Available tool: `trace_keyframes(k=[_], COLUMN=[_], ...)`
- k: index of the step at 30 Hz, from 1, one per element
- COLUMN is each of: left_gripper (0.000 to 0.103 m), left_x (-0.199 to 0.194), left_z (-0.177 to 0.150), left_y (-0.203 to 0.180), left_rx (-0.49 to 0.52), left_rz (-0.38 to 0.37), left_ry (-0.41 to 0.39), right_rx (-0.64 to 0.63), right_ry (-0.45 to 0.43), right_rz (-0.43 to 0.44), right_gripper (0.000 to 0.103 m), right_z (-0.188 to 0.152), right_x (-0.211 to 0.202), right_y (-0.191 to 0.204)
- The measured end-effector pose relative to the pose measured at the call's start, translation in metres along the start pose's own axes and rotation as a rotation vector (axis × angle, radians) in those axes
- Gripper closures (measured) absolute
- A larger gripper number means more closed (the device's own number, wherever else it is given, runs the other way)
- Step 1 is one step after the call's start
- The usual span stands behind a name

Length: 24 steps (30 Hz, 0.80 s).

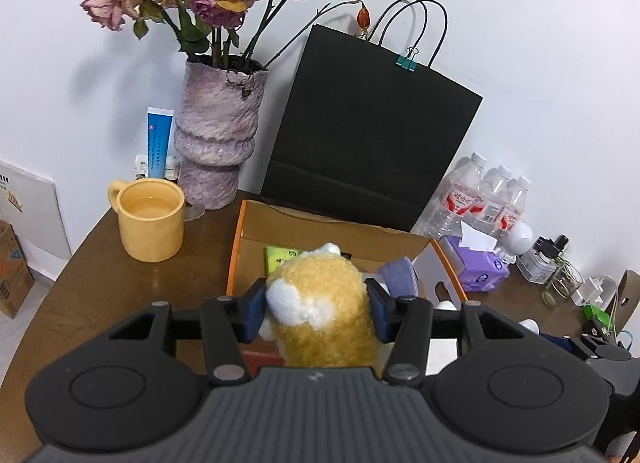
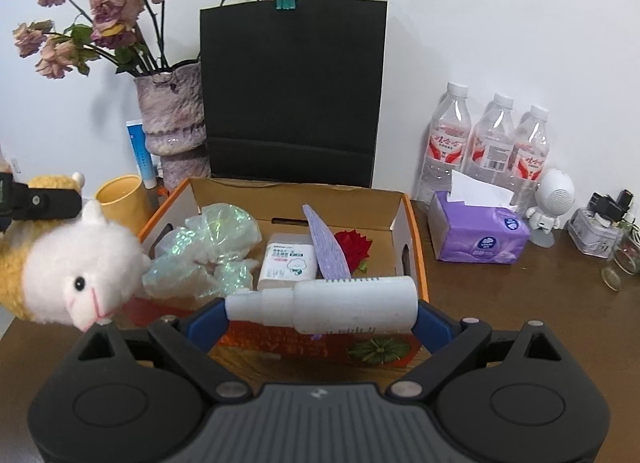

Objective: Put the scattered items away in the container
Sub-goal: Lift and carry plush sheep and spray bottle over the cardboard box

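Note:
An open cardboard box with orange edges [image 2: 400, 207] sits on the brown table; it also shows in the left wrist view [image 1: 360, 241]. My left gripper [image 1: 318, 305] is shut on a yellow and white plush alpaca [image 1: 324, 295], held over the box's near left edge; the toy's white head shows in the right wrist view [image 2: 80, 263]. My right gripper [image 2: 322, 305] is shut on a white spray bottle [image 2: 332, 303], held sideways above the box's near edge. Inside the box lie a crinkled clear bag [image 2: 204, 251], a white packet [image 2: 288, 263], a purple fan-like item [image 2: 326, 247] and a red flower [image 2: 354, 243].
A yellow mug [image 1: 150, 219], a purple vase of dried roses [image 1: 218, 139] and a blue tube [image 1: 159, 141] stand left of the box. A black paper bag [image 2: 294, 91] stands behind it. Water bottles [image 2: 490, 139], a purple tissue pack [image 2: 476, 231], a white figurine [image 2: 554, 199] and glass jars [image 2: 624, 259] stand right.

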<state>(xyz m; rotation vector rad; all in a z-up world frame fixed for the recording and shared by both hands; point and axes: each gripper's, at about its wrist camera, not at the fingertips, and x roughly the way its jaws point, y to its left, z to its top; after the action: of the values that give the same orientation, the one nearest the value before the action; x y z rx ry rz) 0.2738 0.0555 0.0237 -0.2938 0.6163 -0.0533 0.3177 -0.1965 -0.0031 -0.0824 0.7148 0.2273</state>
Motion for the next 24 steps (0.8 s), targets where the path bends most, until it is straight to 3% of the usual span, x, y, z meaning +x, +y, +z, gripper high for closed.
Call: trace_keyframes(k=[8, 16, 24], left_gripper=[0.051, 0.051, 0.051], left_x=[0.047, 0.116, 0.163], left_z=[0.017, 0.013, 0.004], left_y=[-0.003, -0.005, 0.002], left_rx=[-0.012, 0.029, 0.035], left_rz=[0.047, 0.145, 0.191], left_ry=[0.04, 0.187, 0.254], right_rx=[0.004, 0.009, -0.005], right_ry=[0.053, 0.167, 0.255], right_rz=[-0.001, 0.002, 0.014], right_gripper=[0.006, 0.006, 0.006], right_z=[0.018, 0.02, 0.014], right_x=[0.045, 0.101, 0.141], right_y=[-0.006, -0.017, -0.015])
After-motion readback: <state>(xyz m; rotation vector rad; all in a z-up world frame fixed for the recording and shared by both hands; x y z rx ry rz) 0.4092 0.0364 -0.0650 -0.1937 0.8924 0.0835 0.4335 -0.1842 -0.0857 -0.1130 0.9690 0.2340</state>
